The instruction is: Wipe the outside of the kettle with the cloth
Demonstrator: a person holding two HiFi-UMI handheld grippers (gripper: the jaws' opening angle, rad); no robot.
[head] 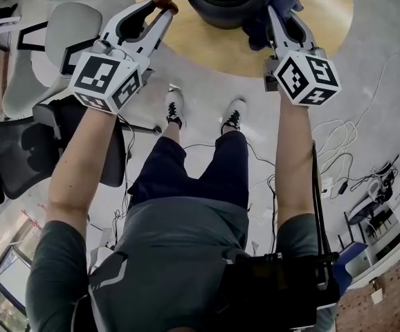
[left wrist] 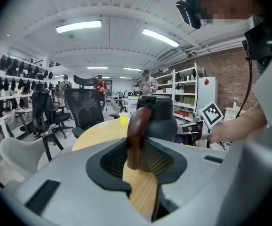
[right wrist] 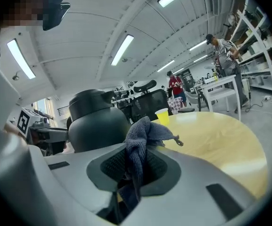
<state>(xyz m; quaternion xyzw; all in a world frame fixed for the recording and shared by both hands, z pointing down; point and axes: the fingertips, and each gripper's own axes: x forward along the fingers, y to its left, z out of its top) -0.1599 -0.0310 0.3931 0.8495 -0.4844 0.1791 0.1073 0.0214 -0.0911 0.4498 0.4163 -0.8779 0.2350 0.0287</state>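
A dark grey round kettle (head: 224,2) is seen on a round yellow wooden table (head: 324,12), near the table's edge and between the two grippers. Its curved brown wooden handle (left wrist: 137,135) is gripped by the left gripper (head: 160,11). Those jaws are set quite wide and seem to be closed on the handle, so the kettle is steadied. A soft blue-grey cloth (right wrist: 143,142) is pinched in the right gripper (head: 277,16), whose jaws are almost together on it. The cloth is bunched up and is held at the kettle's side. Whether it is really touching cannot be told for sure.

The task is judged to be only partly done. The cloth is picked up and the kettle is gripped. The rubbing all around the outside is still to be done. No clean or dirty marks can be seen, so how much is wiped cannot be told.

One kettle, one handle, one cloth and two grippers are counted. One small yellow cup (right wrist: 163,117) is seen far across the table.
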